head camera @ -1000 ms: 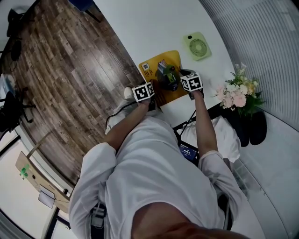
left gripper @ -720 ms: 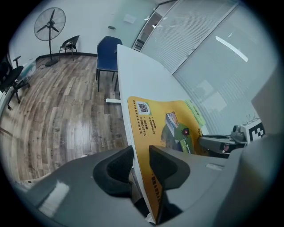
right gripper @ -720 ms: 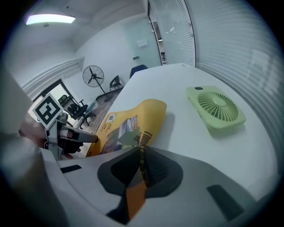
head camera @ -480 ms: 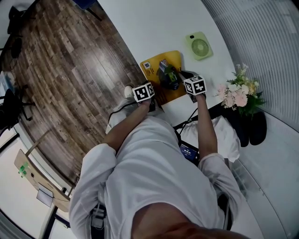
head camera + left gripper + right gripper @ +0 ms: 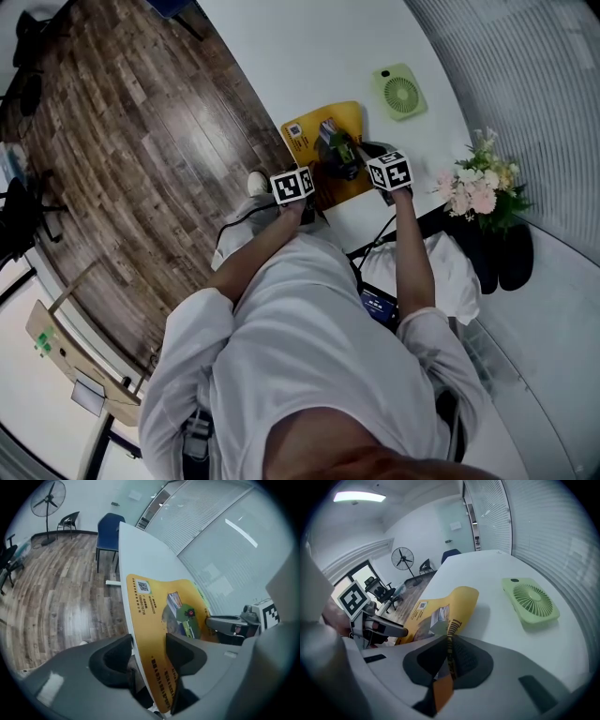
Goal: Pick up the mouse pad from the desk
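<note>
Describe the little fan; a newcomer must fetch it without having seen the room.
On the white desk, just beyond the yellow mouse pad, the fan lies flat. It alone is a pale green square with a round grille.

A white desk (image 5: 281,56) with a curved front edge runs beside a wood-plank floor. A yellow mouse pad (image 5: 319,120), printed with a square code and a picture, lies at the front edge. Its near end reaches past the rim, and one side curls up off the surface. Well apart from it, toward the wall of blinds, a small pale green fan (image 5: 397,92) lies flat, grille facing up. The rest of the desktop is plain white.
</note>
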Tool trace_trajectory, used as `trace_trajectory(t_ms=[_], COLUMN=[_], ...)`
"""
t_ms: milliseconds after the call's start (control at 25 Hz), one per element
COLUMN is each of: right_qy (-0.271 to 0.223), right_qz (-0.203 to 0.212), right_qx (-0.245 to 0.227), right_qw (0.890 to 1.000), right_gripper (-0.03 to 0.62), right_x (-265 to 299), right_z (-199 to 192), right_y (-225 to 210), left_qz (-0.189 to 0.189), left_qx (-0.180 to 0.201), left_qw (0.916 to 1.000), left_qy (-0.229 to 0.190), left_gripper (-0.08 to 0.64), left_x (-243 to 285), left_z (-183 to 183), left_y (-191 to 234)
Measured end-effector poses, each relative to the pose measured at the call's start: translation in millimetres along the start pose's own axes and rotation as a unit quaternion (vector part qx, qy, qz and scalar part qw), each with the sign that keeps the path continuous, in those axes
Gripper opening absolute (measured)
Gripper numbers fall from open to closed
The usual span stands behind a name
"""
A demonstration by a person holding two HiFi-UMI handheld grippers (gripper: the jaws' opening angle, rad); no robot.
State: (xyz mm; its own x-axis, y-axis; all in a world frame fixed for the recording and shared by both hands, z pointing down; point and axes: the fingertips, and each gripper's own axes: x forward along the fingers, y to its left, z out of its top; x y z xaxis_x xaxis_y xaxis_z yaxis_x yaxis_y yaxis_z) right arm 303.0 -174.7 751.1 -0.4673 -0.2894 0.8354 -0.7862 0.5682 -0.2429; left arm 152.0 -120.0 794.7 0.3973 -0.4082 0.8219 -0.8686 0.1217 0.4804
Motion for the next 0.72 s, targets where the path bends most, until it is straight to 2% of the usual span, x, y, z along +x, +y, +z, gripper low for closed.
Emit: trace_trajectory(t_ms=[40, 80, 280, 360, 600, 720], right_qy=[-0.001, -0.002, -0.003, -0.003, -0.028, -0.047], right_qz=[-0.001, -0.002, -0.005, -0.005, -0.002, -0.004], right_qx=[0.000, 0.002, -0.005, -0.010, 0.021, 0.026], right_qw=[1.000, 1.000, 1.000, 1.000, 0.999, 0.999], right_gripper=[0.034, 0.034, 0.034, 0.034, 0.034, 0.034], right_x=[0.2, 0.1, -1.2, -2.6, -14.8, -25.4], right_z=[0.0, -0.2, 1.0, 2.5, 6.6, 12.0], right_y=[0.0, -0.5, 0.4, 3.4, 1.8, 0.8], left_qz=[0.008, 0.020, 0.043, 0.047, 0.031, 0.005], left_qx=[0.006, 0.014, 0.021, 0.037, 0.082, 0.097], left_qw=[0.9999, 0.9997, 0.9985, 0.9980, 0.9960, 0.9953], left_qy=[0.003, 0.006, 0.025, 0.019, 0.014, -0.007], left_gripper=[0.223, 0.168, 0.079, -0.004, -0.005, -0.005], left_x=[1.1, 0.3, -11.0, -14.4, -19.5, -22.8], left_z=[-0.8, -1.1, -0.6, -0.5, 3.3, 10.4], left_y=[-0.5, 0.5, 4.6, 3.6, -1.9, -11.0])
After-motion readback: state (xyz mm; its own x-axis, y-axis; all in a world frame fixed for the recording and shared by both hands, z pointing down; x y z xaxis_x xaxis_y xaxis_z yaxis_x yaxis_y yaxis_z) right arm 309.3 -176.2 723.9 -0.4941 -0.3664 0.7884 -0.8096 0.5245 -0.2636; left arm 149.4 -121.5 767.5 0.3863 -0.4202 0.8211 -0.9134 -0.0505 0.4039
